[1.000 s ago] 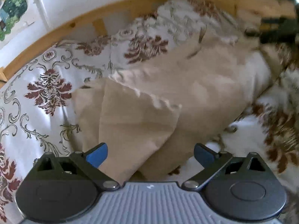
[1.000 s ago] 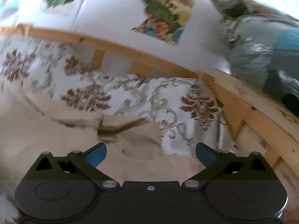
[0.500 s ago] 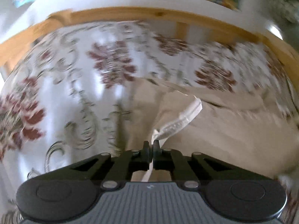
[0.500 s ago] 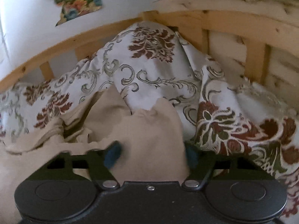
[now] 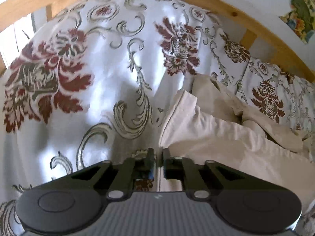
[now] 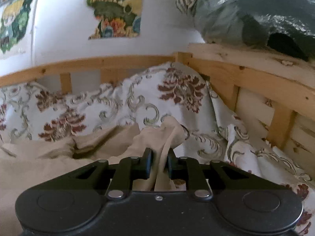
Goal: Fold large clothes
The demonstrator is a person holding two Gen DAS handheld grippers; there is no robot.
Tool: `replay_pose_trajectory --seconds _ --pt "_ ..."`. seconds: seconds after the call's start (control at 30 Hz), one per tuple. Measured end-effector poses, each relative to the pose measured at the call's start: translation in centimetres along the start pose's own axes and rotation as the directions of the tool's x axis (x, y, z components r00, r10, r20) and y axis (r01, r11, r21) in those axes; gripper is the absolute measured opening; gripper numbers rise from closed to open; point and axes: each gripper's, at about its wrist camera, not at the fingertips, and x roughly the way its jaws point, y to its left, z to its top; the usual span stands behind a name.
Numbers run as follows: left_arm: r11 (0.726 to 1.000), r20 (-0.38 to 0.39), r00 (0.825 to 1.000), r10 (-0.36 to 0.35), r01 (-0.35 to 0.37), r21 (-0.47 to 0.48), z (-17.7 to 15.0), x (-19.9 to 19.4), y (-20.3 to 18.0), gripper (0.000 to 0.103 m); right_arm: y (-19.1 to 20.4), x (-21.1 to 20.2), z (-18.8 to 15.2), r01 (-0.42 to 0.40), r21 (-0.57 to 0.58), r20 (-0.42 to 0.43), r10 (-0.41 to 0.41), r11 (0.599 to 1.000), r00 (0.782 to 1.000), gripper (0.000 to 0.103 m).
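fingers [image 5: 150,159] of the left gripper [image 5: 157,162] are pinched together at the lower centre of the left wrist view, clamping a thin edge of the beige garment [image 5: 216,137]. that cloth runs from the fingers up and out to the right half of the frame, with a hemmed corner standing up just above the grip and rumpled folds behind it. under it lies the floral bedspread [image 5: 78,78] (white, with dark red blooms and grey scrolls), filling the left and centre. a wooden bed rail [image 5: 256,25] arcs across the top.

in the right wrist view, the right gripper [image 6: 159,162] sits at the lower centre, its fingers [image 6: 147,162] closed on a bunched fold of the beige garment [image 6: 59,157], which peaks just above them and spreads flat across the lower left. the floral bedspread [image 6: 177,90] heaps up behind and to the right. the wooden bed rail [image 6: 246,78] meets at a corner in the upper middle, a dark bundle [image 6: 256,9] rests on it at upper right, and pictures [image 6: 116,9] hang on the white wall at upper left.
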Motion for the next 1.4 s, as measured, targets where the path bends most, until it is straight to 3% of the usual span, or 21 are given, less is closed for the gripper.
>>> replay_pose_trajectory --seconds 0.03,0.07,0.1,0.2,0.3,0.37,0.43,0.53,0.57,0.67,0.77,0.83,0.9,0.97,1.03,1.07,1.2,1.3,1.33,1.4 --pt "1.0 -0.014 1.0 -0.011 0.011 -0.007 -0.2 0.0 0.1 0.041 -0.3 0.2 -0.1 -0.004 0.016 -0.031 0.005 1.0 1.0 0.035" --pt "1.0 -0.025 0.999 -0.027 0.027 -0.013 -0.4 0.0 0.1 0.059 -0.7 0.4 -0.2 -0.015 0.046 -0.074 0.019 0.999 0.997 0.052" --pt "0.999 -0.036 0.998 -0.045 0.045 -0.009 -0.7 0.0 0.1 0.063 -1.1 0.3 -0.3 -0.029 0.086 -0.102 0.037 0.996 0.994 0.068" --pt "0.998 -0.073 0.995 -0.063 0.064 0.021 -1.0 0.4 -0.6 0.062 -2.5 -0.8 -0.6 -0.085 0.219 -0.156 0.121 0.972 0.98 0.083" --pt "0.998 -0.111 0.993 -0.036 0.041 0.038 -1.5 0.7 -0.7 0.041 -4.1 -2.4 -1.0 -0.073 0.324 -0.194 0.142 0.943 0.971 0.094" --pt "0.998 -0.12 0.992 -0.045 0.05 0.039 -2.0 0.7 -0.4 0.021 -5.4 -3.0 -1.6 -0.037 0.375 -0.228 0.131 0.926 0.965 0.094" --pt "0.997 -0.122 0.99 -0.065 0.07 0.036 -2.4 0.5 0.0 0.009 -6.6 -2.9 -2.6 -0.006 0.438 -0.284 0.145 0.899 0.948 0.093" --pt "0.996 -0.078 0.995 -0.06 0.065 0.066 -2.5 -0.4 -0.2 0.006 -8.3 -2.0 -4.2 -0.035 0.592 -0.295 0.257 0.805 0.92 0.081" --pt "0.996 -0.053 0.997 -0.05 0.054 0.076 -2.4 -0.9 -0.3 0.005 -8.3 -1.8 -4.4 -0.021 0.601 -0.309 0.257 0.799 0.916 0.065" --pt "0.998 -0.005 0.999 -0.047 0.048 0.05 -2.0 -2.3 -0.1 0.002 -7.3 -1.9 -3.9 -0.015 0.52 -0.323 0.213 0.854 0.922 0.018" --pt "0.999 -0.011 1.0 -0.019 0.019 0.031 -1.7 -2.5 0.4 0.002 -6.1 -2.9 -2.7 -0.049 0.433 -0.278 0.185 0.9 0.943 0.005" --pt "0.997 -0.032 0.999 0.022 -0.02 0.069 -1.9 -1.7 0.1 0.002 -5.6 -3.3 -2.3 -0.041 0.361 -0.262 0.144 0.932 0.954 0.004" --pt "0.995 -0.05 0.999 0.015 -0.009 0.103 -2.2 -1.0 -0.1 0.001 -5.6 -2.7 -2.4 -0.007 0.316 -0.286 0.102 0.949 0.953 0.003" --pt "0.995 -0.02 0.998 -0.066 0.068 0.076 -2.0 -1.7 0.4 0.001 -5.8 -1.7 -2.9 0.028 0.307 -0.327 0.078 0.951 0.942 0.002" --pt "0.985 0.029 0.984 -0.175 0.175 0.011 -1.4 -3.3 1.3 0.001 -6.6 -1.2 -3.1 0.052 0.333 -0.33 0.064 0.942 0.942 0.002" --pt "0.981 0.044 0.981 -0.191 0.192 -0.003 -1.2 -3.8 1.4 0.001 -7.0 -1.2 -3.2 0.063 0.351 -0.324 0.058 0.934 0.944 0.002" --pt "0.996 -0.023 0.997 -0.08 0.08 0.026 -1.7 -2.7 1.1 0.001 -7.6 -1.1 -3.4 0.068 0.374 -0.322 0.061 0.925 0.945 0.002" --pt "0.998 -0.037 0.999 -0.007 0.01 0.068 -2.0 -1.7 0.3 0.006 -7.1 -0.9 -3.3 0.066 0.365 -0.334 0.064 0.929 0.941 0.005" --pt "0.997 -0.037 0.999 0.005 -0.003 0.073 -1.9 -1.8 0.0 0.011 -7.0 -1.0 -3.2 0.068 0.36 -0.332 0.059 0.93 0.941 0.007" --pt "0.996 -0.024 0.999 0.03 -0.028 0.083 -1.9 -2.5 -0.4 0.031 -6.9 -1.4 -3.0 0.072 0.364 -0.32 0.053 0.929 0.946 0.02"
